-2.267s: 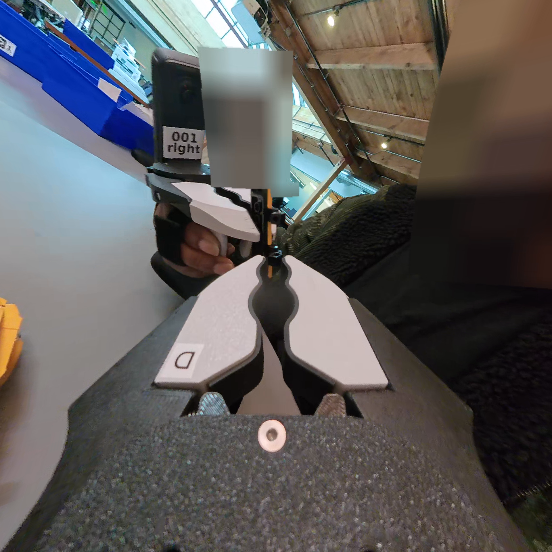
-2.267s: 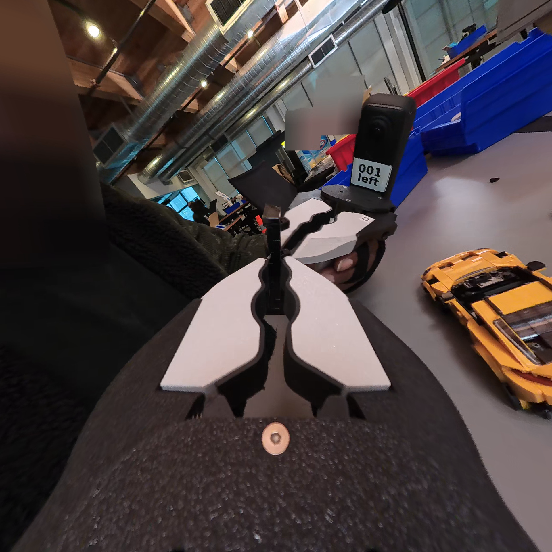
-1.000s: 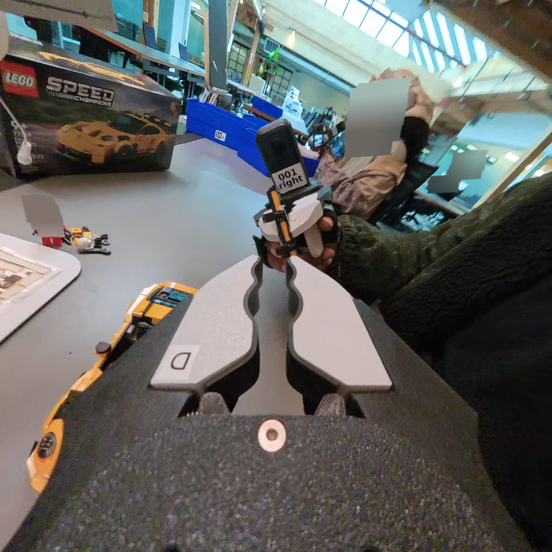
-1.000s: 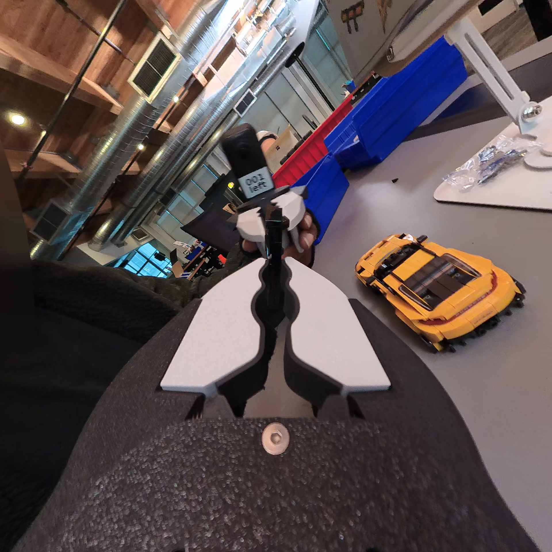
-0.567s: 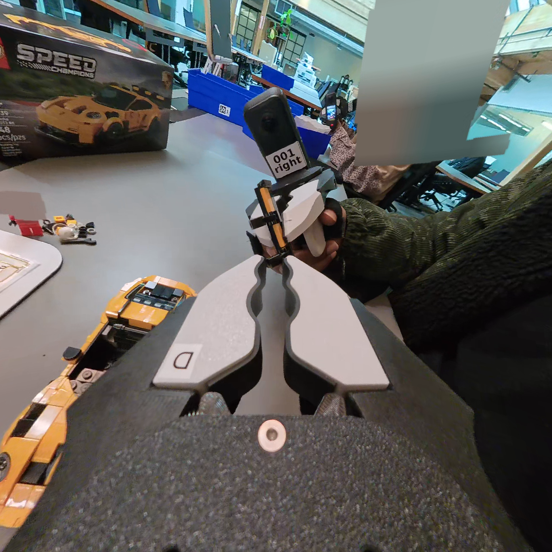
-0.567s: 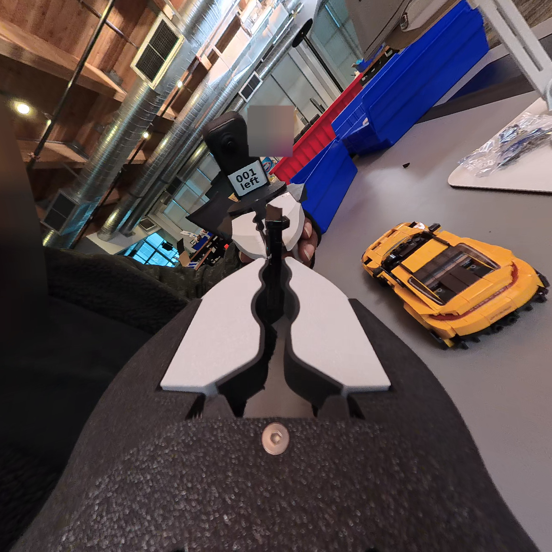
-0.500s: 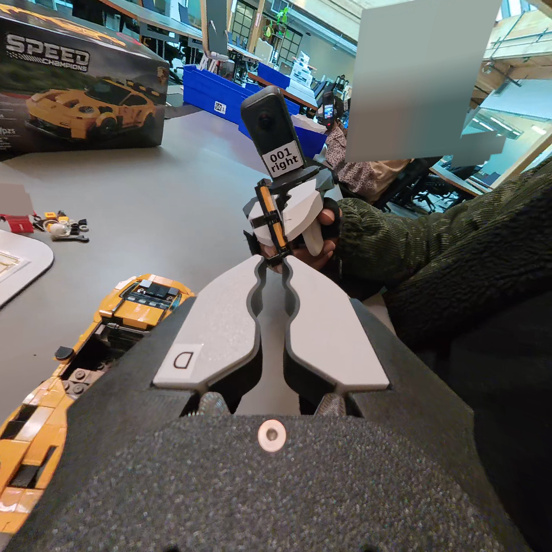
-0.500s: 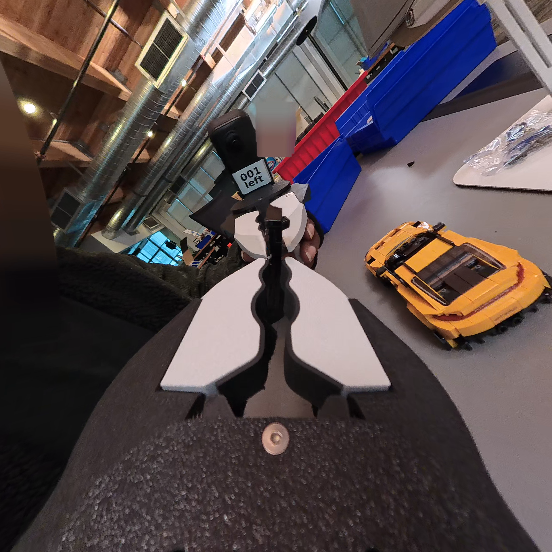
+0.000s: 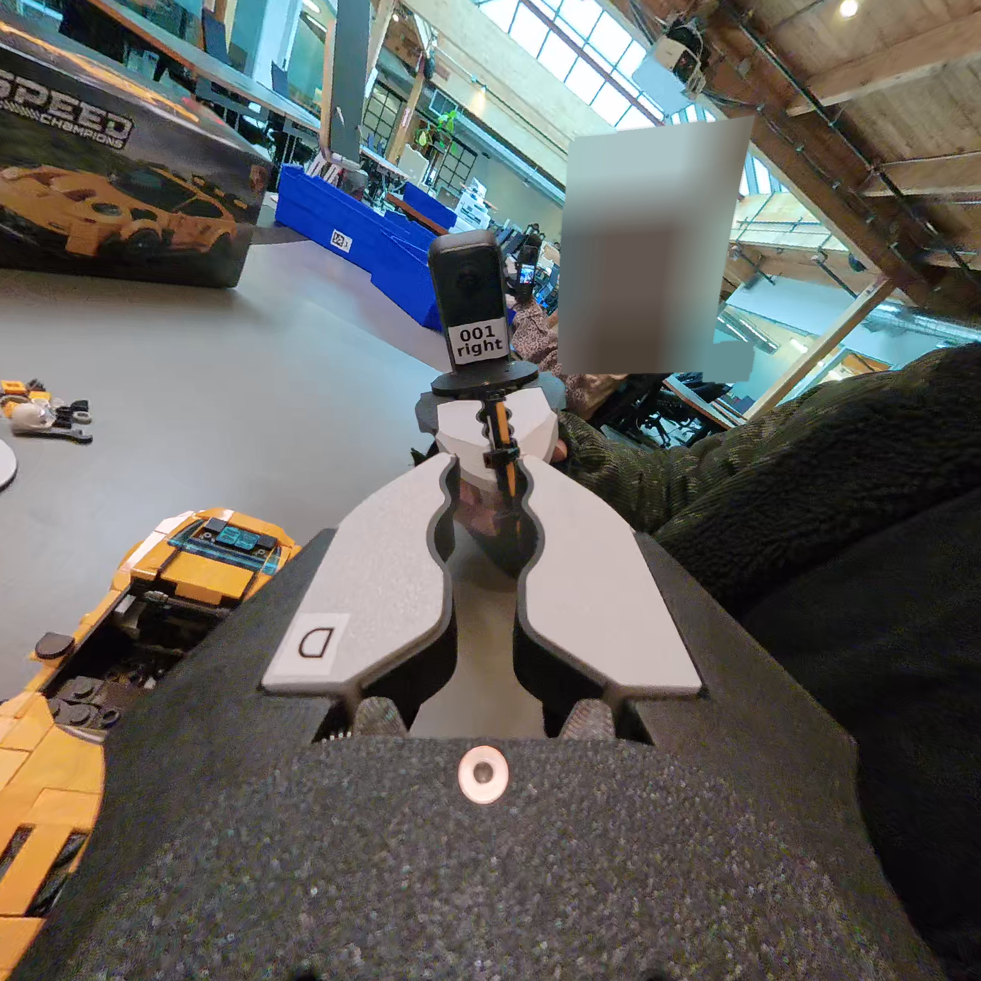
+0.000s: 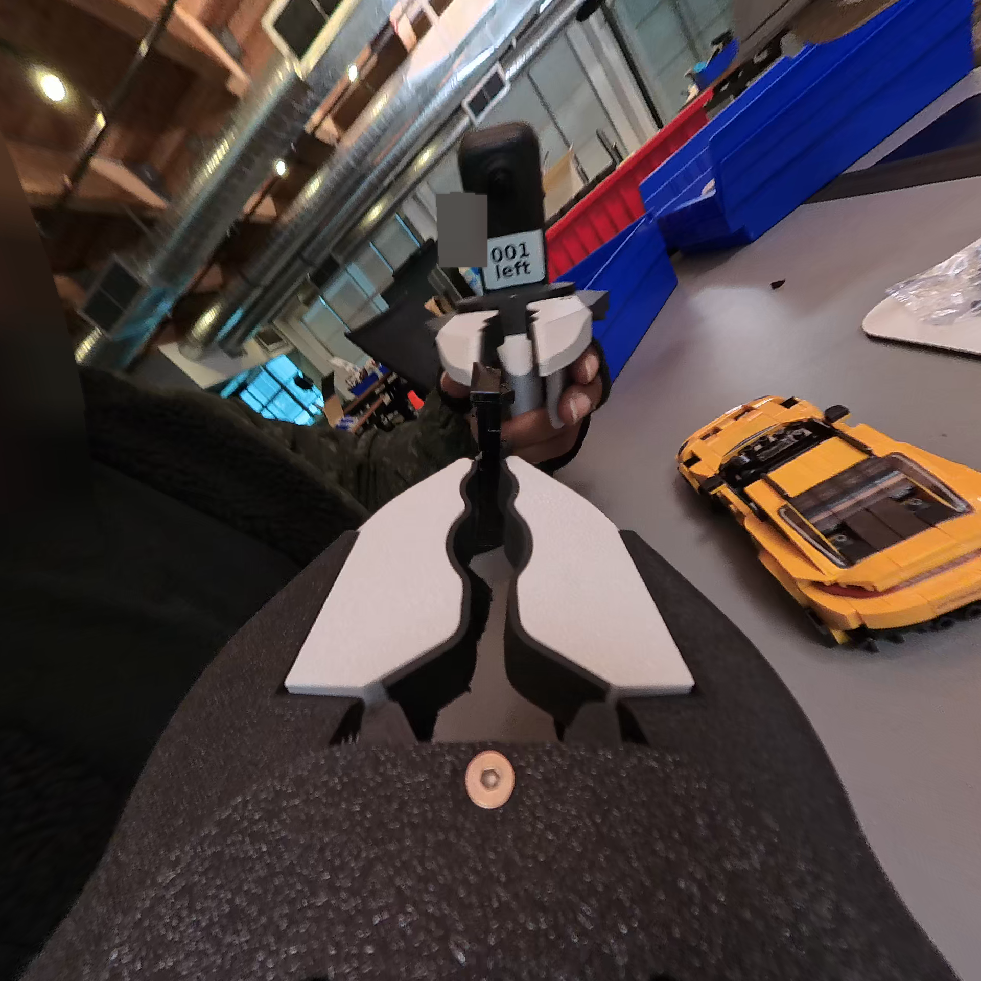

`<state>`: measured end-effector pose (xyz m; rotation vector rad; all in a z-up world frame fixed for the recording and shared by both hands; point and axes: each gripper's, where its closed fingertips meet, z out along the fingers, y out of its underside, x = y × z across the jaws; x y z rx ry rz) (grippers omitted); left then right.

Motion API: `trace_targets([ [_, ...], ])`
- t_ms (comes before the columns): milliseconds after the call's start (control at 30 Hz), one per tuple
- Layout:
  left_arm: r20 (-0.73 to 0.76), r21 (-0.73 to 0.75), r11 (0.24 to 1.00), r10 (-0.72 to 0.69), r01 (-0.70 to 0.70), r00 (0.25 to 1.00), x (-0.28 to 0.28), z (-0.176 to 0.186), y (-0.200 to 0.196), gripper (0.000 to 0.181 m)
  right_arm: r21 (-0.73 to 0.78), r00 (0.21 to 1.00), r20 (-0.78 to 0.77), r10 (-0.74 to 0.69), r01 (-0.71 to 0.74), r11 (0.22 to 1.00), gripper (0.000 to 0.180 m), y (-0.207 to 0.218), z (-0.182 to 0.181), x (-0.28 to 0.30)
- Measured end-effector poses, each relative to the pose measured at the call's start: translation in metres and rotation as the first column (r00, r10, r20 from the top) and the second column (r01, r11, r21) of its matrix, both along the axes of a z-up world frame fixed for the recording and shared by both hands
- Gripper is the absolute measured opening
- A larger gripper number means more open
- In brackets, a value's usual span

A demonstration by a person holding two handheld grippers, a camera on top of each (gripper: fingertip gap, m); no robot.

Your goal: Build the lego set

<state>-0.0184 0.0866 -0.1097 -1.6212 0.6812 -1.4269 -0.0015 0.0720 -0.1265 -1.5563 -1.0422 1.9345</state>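
Observation:
My right gripper (image 10: pixel 489 466) is shut on a slim orange and black Lego piece (image 10: pixel 487 419) that sticks out past its tips, edge-on and dark in this view. In the left wrist view the same piece (image 9: pixel 501 440) shows orange between the right gripper's jaws. My left gripper (image 9: pixel 485 470) is open and empty, pointing straight at the right gripper (image 9: pixel 496 424) a short way off. It also shows in the right wrist view (image 10: pixel 512 340), held in a hand. The yellow Lego car (image 10: pixel 849 509) stands on the grey table, and shows low left in the left wrist view (image 9: pixel 175 573).
The set's box (image 9: pixel 117 201) stands at the far left. Loose small pieces (image 9: pixel 48 414) lie near it. A white tray (image 10: pixel 945 334) with plastic bags is at the right. Blue bins (image 10: pixel 796 159) and a red bin (image 10: pixel 610 223) line the table's far edge. A dark green sleeve (image 9: pixel 796 451) fills the side. Only a small space, under 4 cm, lies between the two pairs of fingers.
My left gripper's jaws have opened wider. The two grippers now face each other more squarely and closer. The right gripper still holds the slim piece.

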Motion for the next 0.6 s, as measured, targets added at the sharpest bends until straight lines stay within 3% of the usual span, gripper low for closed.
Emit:
trace_targets([
  [233, -0.015, -0.021, 0.998, -0.063, 0.062, 0.998, 0.009, -0.006, -0.009, 0.011, 0.025, 1.000, 0.015, 0.019, -0.020, 1.000, 0.006, -0.006, -0.003, -0.003],
  [600, -0.107, 0.051, 0.998, -0.026, 0.032, 0.994, 0.003, -0.013, -0.006, 0.013, -0.043, 1.000, 0.015, 0.010, -0.009, 0.999, 0.006, 0.001, -0.002, -0.001],
])
